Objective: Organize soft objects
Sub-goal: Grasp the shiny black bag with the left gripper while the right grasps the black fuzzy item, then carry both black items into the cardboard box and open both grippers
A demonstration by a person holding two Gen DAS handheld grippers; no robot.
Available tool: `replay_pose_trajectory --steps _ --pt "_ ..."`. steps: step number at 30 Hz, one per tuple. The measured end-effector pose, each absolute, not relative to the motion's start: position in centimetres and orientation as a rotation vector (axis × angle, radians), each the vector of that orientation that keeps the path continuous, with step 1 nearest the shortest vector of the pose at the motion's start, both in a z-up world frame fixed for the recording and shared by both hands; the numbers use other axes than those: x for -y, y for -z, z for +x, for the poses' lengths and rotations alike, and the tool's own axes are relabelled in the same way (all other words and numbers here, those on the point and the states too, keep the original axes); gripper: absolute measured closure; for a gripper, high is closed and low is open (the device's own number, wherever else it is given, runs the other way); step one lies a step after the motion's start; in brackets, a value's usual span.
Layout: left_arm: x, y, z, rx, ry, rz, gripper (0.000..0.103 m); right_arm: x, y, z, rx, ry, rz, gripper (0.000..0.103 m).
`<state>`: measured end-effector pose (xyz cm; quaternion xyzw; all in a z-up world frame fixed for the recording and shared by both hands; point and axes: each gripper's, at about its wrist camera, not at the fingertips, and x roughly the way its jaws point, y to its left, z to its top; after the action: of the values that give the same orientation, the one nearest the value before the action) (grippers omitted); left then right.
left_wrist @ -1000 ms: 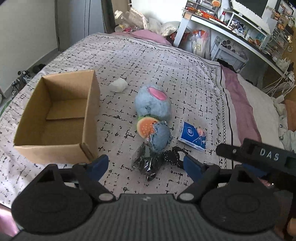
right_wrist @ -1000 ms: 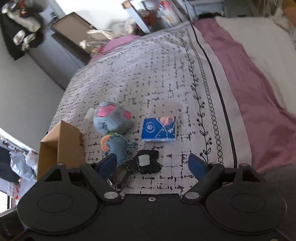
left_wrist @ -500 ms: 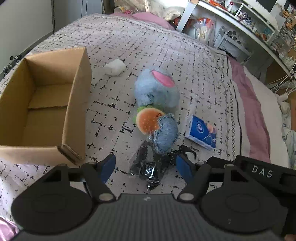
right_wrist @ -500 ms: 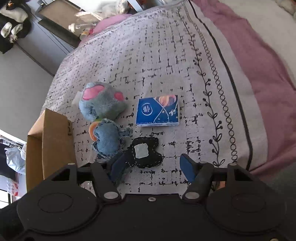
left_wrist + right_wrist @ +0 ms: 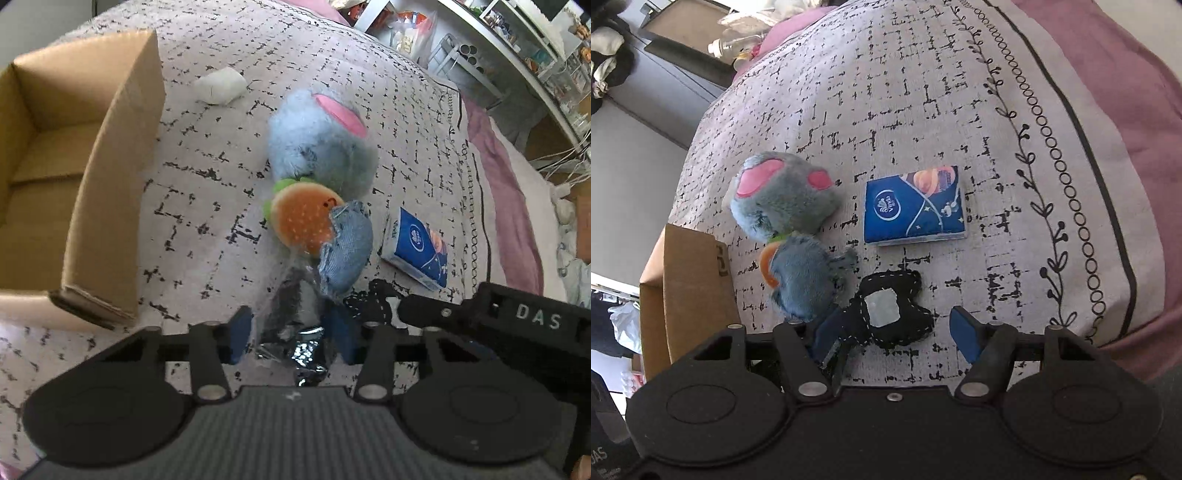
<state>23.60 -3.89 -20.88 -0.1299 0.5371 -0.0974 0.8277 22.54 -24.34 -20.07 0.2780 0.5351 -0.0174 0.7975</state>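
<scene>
Left gripper [image 5: 290,332] points steeply down at the bedspread [image 5: 923,92], and its jaws have just been closing. A crinkly clear packet [image 5: 291,328] with something dark and shiny inside lies between the blue pads. Both pads sit right at the packet's edges, but I cannot tell whether they are pinching it yet. The packet is on the near side of the plush [image 5: 317,147], at the end of a short row of soft things.

That plush is a fluffy blue-grey lump with pink ear patches, lying in the middle of the spread. A round orange burger toy [image 5: 301,219] with a green rim touches its near edge. A frayed denim piece [image 5: 347,254] overlaps the toy, and the packet starts just beyond the denim. To the plush's left stands an open cardboard box [image 5: 122,177], well apart from it. A white wad [image 5: 219,86] lies past the plush, on the box's side. To the plush's right, near the denim, rests a blue tissue pack [image 5: 417,243].

Right gripper [image 5: 892,328] is released, though its jaws have lately drawn in somewhat. A black felt piece [image 5: 890,314] with white stitching and a pale patch lies flat between them, nearer than the plush and just beside the denim. One finger overlaps the felt's edge. The other stands clear of it, with bare bedspread between.
</scene>
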Motion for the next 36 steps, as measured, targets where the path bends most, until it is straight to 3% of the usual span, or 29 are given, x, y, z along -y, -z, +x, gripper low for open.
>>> replay_pose_trajectory --steps 6,9,13,16,36 --pt "3.5 20.7 23.3 -1.130 0.222 -0.293 0.068 23.5 20.8 23.3 -1.159 0.029 0.591 0.039" --pt "3.1 20.6 23.2 -1.130 0.224 -0.296 0.069 22.8 21.1 23.6 -1.176 0.004 0.587 0.045" --pt "2.6 20.4 22.9 -1.128 0.218 -0.298 0.071 22.4 21.7 23.9 -1.209 -0.027 0.615 0.073" --pt "2.2 20.0 22.7 -1.123 0.223 -0.287 0.071 22.8 21.2 23.5 -1.178 -0.024 0.638 0.084" --pt "0.7 14.6 19.2 -0.981 0.220 -0.309 0.071 23.2 16.1 19.6 -1.005 -0.027 0.594 0.087"
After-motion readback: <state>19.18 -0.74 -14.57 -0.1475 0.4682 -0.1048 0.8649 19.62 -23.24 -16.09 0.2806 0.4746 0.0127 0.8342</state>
